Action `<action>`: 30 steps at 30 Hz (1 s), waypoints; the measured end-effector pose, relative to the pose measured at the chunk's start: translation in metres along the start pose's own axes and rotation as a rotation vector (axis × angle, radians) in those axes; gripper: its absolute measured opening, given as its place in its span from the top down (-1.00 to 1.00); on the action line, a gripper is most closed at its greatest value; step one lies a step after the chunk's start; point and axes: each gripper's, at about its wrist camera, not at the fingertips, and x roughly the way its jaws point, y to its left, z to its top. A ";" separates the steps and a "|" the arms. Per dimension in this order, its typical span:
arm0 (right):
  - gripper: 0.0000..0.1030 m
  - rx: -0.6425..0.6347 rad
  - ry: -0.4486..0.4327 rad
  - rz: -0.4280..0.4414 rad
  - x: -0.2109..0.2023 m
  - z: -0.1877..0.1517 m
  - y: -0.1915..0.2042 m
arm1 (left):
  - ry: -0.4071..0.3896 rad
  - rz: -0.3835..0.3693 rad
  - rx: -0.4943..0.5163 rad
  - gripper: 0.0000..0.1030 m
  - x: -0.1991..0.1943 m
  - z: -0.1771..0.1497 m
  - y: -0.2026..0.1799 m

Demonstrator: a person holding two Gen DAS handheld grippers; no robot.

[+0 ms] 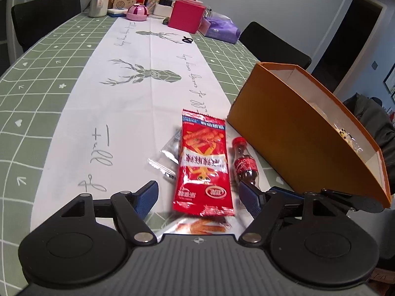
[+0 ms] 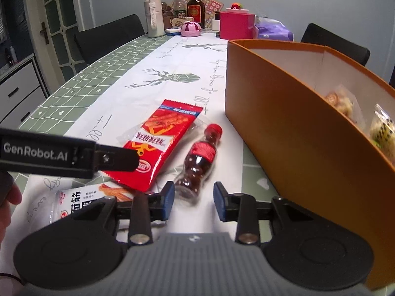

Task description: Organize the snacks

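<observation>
A red snack packet [image 1: 204,165] lies flat on the white table runner [image 1: 138,103]. Its near end sits between the fingers of my left gripper [image 1: 198,197], which is open, with neither pad on it. Right of it lies a small cola-shaped bottle [image 2: 200,157] with a red cap. The bottle's base reaches into the gap of my right gripper [image 2: 194,198], whose jaws stand apart and do not press it. A clear wrapper [image 1: 167,157] pokes out from under the red packet. The orange box [image 2: 296,128] stands on the right with wrapped snacks [image 2: 340,101] inside.
Another white and red snack pack [image 2: 81,202] lies near the left of the right gripper. A hand [image 2: 7,197] shows at the left edge. Bottles, a pink box [image 1: 186,16] and a purple bag crowd the far end. Black chairs [image 1: 47,12] flank the table.
</observation>
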 end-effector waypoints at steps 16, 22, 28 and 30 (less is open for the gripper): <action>0.82 -0.008 0.035 -0.002 0.025 0.003 -0.007 | 0.029 0.062 0.105 -0.74 0.030 0.013 -0.024; 0.91 0.002 0.038 -0.005 0.016 -0.004 -0.013 | 0.043 0.125 0.148 -0.74 0.044 0.011 -0.037; 0.67 0.020 0.016 0.007 0.007 -0.007 -0.017 | 0.049 0.169 0.161 -0.32 0.048 0.006 -0.035; 0.51 0.026 -0.020 0.015 0.003 -0.004 -0.018 | 0.045 0.169 0.159 -0.19 0.044 0.005 -0.034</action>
